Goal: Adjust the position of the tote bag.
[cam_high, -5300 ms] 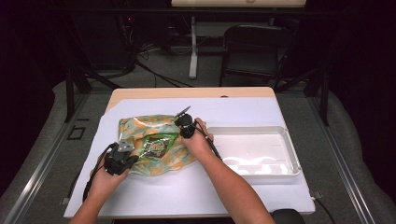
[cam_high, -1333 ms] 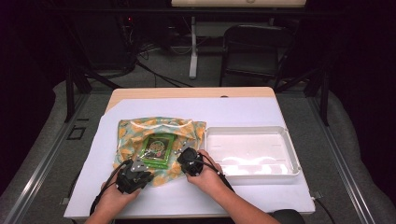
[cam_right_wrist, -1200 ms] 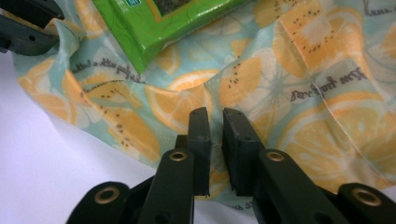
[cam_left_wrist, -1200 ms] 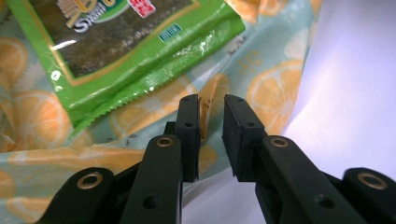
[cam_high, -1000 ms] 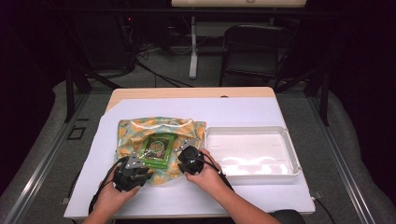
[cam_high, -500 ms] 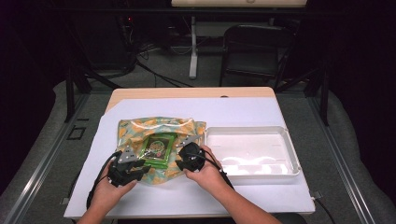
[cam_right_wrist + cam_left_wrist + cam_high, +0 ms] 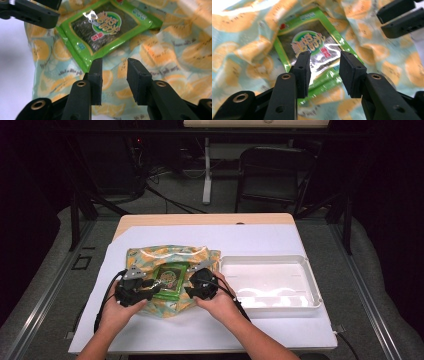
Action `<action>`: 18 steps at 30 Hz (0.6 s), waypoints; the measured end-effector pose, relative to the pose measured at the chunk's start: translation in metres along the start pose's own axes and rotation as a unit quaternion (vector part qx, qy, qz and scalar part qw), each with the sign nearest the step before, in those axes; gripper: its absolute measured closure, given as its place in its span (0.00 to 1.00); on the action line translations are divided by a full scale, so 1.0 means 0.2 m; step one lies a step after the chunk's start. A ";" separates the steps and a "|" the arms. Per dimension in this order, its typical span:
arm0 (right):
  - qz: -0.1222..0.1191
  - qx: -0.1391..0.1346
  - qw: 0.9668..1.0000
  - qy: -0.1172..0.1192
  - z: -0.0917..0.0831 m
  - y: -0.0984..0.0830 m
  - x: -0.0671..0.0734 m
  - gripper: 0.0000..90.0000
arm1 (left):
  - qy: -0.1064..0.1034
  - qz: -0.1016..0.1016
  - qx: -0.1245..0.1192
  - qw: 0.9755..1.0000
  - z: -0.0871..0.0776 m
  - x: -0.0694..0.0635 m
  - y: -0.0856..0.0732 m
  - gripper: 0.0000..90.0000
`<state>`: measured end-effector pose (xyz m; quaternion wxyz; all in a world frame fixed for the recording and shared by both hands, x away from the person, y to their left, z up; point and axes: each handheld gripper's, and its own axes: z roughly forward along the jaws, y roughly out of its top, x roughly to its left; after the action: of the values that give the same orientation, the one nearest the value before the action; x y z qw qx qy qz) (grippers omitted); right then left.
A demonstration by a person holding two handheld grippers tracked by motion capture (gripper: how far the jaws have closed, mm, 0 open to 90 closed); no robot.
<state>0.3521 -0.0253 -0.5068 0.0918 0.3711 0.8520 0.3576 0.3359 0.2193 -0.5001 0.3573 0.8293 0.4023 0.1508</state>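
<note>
The fingers point(image 7: 303, 72) of the left gripper point(image 7: 134, 289) stand apart with nothing pressed between them, having just been opening, and they hang above the green seaweed snack packet point(image 7: 315, 53); the fingers point(image 7: 97, 77) of the right gripper point(image 7: 201, 283) are likewise parted, have also just been opening, and hover over the lemon-print bag point(image 7: 175, 55) without gripping it. Both grippers sit at the near edge of that bag, one on each side of the packet. The bag lies flat and somewhat crumpled on the white sheet covering the counter point(image 7: 260, 237), towards its left half, and the packet rests on top of it, label up, not inside it as far as the two gripper views show. To judge by this, the bag has been laid out and let go, and the packet has not yet been taken up or moved anywhere. Just right of the bag stands a white plastic tray point(image 7: 312, 282) with nothing in it. Whether the packet is meant for the tray or the bag cannot be told; either way that step looks still to come.
</note>
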 end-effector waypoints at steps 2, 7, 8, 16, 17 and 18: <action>0.005 -0.002 1.000 0.003 0.00 0.02 -0.01 0.75 | 0.006 -0.007 -0.004 1.000 0.01 0.02 0.03 0.67; 0.020 -0.003 1.000 0.005 0.01 0.07 -0.02 0.78 | 0.010 -0.030 -0.009 0.999 0.03 0.06 0.09 0.66; 0.021 -0.003 1.000 0.003 0.01 0.07 -0.02 0.78 | 0.015 -0.035 -0.009 0.999 0.04 0.07 0.10 0.66; 0.024 0.003 1.000 -0.004 0.04 0.14 -0.03 0.79 | 0.024 -0.059 0.007 0.998 0.08 0.10 0.15 0.62; 0.027 0.002 1.000 -0.004 0.05 0.15 -0.03 0.79 | 0.024 -0.061 0.011 0.998 0.09 0.11 0.16 0.62; 0.026 0.002 1.000 -0.005 0.05 0.15 -0.03 0.78 | 0.024 -0.061 0.011 0.998 0.10 0.11 0.16 0.62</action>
<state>0.3780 -0.0095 -0.4946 0.0856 0.3951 0.8424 0.3563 0.3790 0.2132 -0.4920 0.3470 0.8032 0.4623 0.1440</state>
